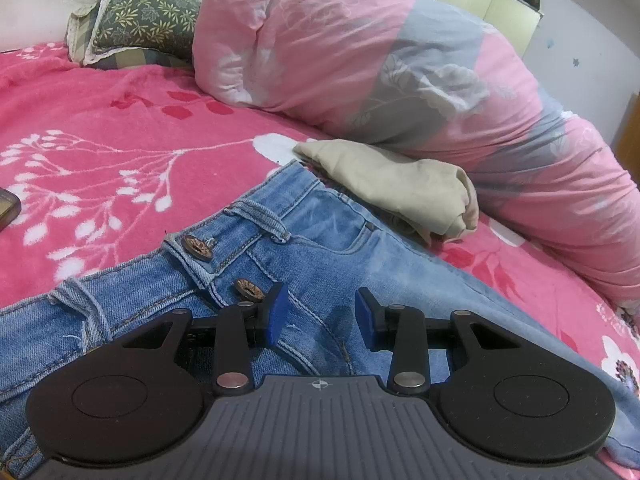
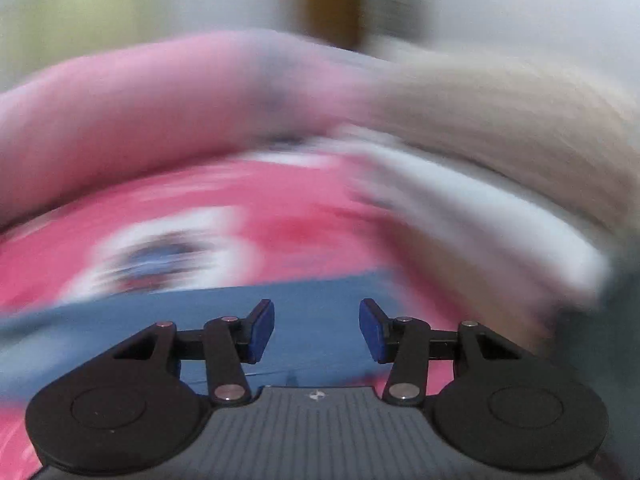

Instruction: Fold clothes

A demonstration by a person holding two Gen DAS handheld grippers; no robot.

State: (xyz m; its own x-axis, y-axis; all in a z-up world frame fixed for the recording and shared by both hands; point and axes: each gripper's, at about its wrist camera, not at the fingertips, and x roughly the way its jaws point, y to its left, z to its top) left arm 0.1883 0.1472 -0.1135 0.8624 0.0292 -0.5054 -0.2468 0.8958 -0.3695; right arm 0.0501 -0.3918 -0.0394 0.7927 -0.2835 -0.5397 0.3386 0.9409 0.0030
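Light blue jeans (image 1: pixel 320 232) lie flat on the pink flowered bed sheet (image 1: pixel 100 120), waistband toward the far left, two brown buttons showing. My left gripper (image 1: pixel 320 312) hovers over the fly area with its blue pads apart and nothing pinched between them. A folded beige garment (image 1: pixel 400 188) rests just beyond the jeans' waistband. The right wrist view is heavily blurred. In it my right gripper (image 2: pixel 317 328) stands open over a strip of blue denim (image 2: pixel 312 292), nothing between its pads.
A bundled pink and grey duvet (image 1: pixel 400 72) fills the far right side of the bed. A green flowered pillow (image 1: pixel 144 12) sits at the headboard. A dark flat object (image 1: pixel 6 208) pokes in at the left edge. Blurred beige and white cloth (image 2: pixel 500 120) lies ahead right.
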